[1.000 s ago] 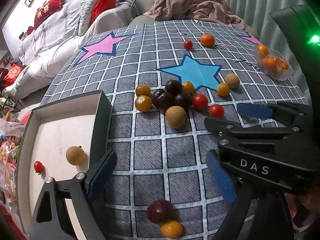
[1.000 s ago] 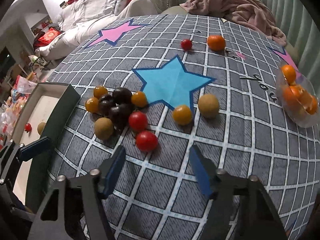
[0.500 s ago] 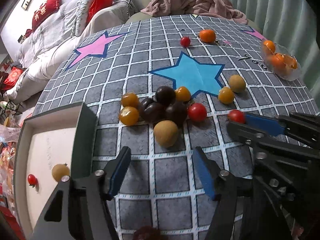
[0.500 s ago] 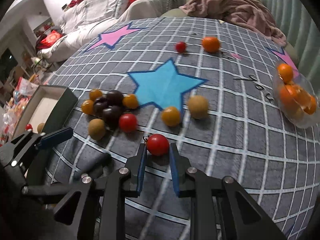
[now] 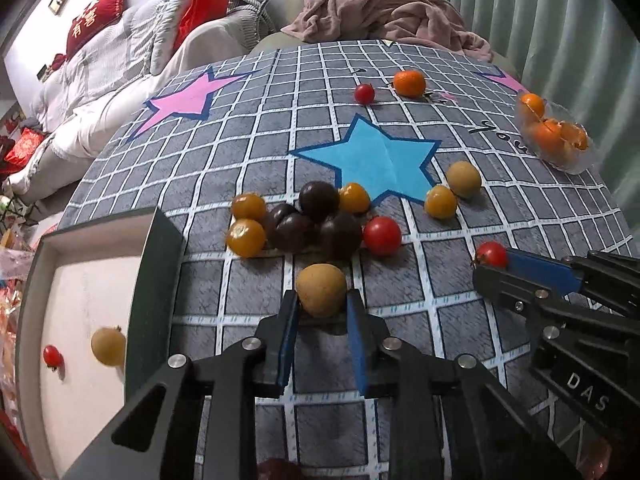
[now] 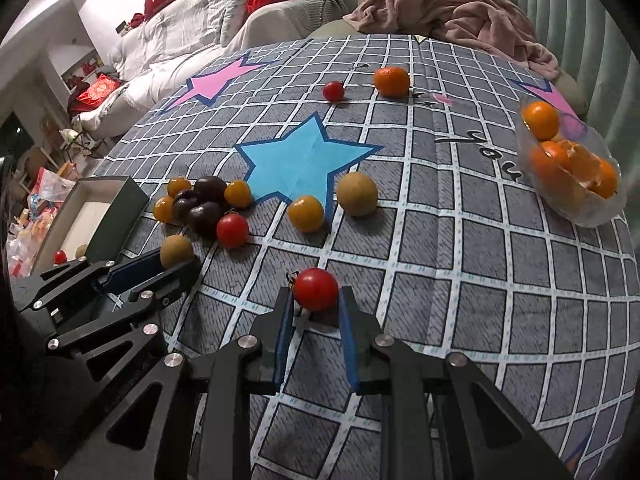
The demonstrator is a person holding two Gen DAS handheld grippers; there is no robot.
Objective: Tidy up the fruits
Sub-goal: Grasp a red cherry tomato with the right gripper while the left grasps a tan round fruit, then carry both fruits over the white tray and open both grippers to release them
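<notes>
The left gripper [image 5: 321,307] has its blue-padded fingers closed in on a round tan-brown longan-like fruit [image 5: 321,289], and the right gripper [image 6: 314,300] is clamped the same way on a small glossy red cherry tomato [image 6: 316,289]; both fruits sit at the very tips of the pads, just over the grey grid-patterned tablecloth with coloured stars [image 6: 460,248]. That shallow hold is the chief risk: a smooth round fruit pinched at its forward edge could squirt out as the grip is lifted, roll over the cloth and end up among the loose fruit or over the table edge. The tomato has soft skin, so too hard a squeeze could split it. Whether either fruit is already clear of the cloth cannot be told from these views. The two tools stand close, the right gripper's finger just beside the left one's path, so if both swing toward the dark-walled, white-floored open box [image 5: 158,280] on the left they could knock together and jar a fruit loose. The box wall stands upright next to the left gripper, and a low carry could clip its rim. The box already holds one tan fruit [image 5: 107,346] and one small red tomato [image 5: 52,355], which a dropped fruit could strike. The cluster of dark plums and yellow-orange fruits [image 5: 316,220] lies just ahead, and a forward nudge would scatter it.
</notes>
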